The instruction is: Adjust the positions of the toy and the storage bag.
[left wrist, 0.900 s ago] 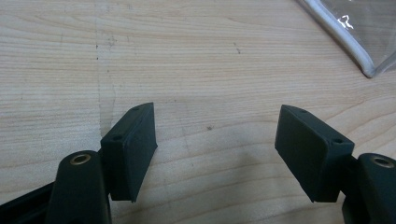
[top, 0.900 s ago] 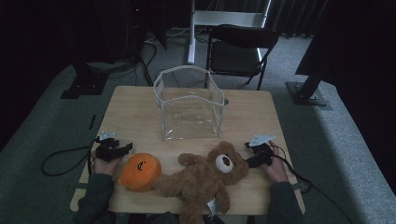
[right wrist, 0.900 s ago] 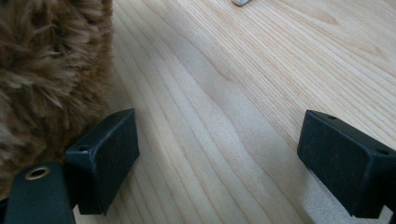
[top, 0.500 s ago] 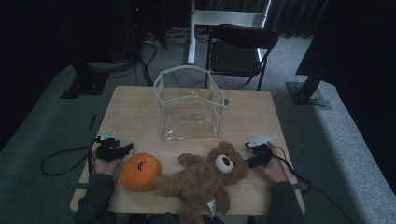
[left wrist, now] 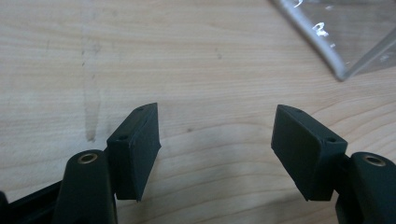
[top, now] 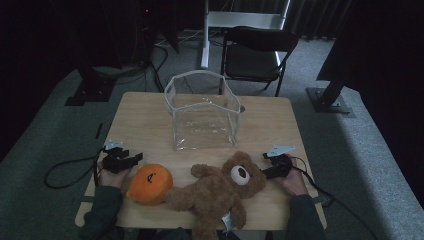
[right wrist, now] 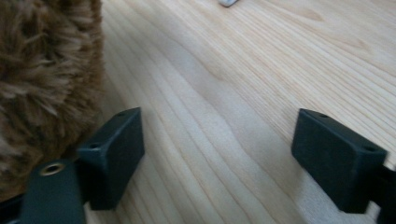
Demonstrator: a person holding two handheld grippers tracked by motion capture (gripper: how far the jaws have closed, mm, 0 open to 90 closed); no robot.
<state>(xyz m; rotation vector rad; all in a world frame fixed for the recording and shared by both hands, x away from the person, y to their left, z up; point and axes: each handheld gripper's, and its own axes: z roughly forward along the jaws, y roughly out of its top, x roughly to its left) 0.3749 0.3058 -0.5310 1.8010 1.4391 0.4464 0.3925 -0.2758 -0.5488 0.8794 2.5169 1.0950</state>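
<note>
Dark, seemingly grey-green sleeves (top: 102, 212); black jaws with screw holes.

Bare desk (top: 140, 125) lies along both side edges; the clear bin (top: 204, 112) blocks mid-desk, the teddy bear (top: 220, 192) and orange plush (top: 150, 184) the near edge.

Two forearms enter from the near edge, one at each near corner of the tabletop (top: 150, 125), each hand wrapped around a hand-held gripper. The left gripper (top: 135, 159) lies low at the near left, its black jaws pointing right and set well apart with bare wood between them, as the left gripper view (left wrist: 217, 149) confirms. The right gripper (top: 266, 173) lies low at the near right, pointing left, a grey three-cornered plate on top and a cable trailing off toward the near right. In the right gripper view (right wrist: 219, 156) its jaws also stand wide, gripping nothing.
</note>
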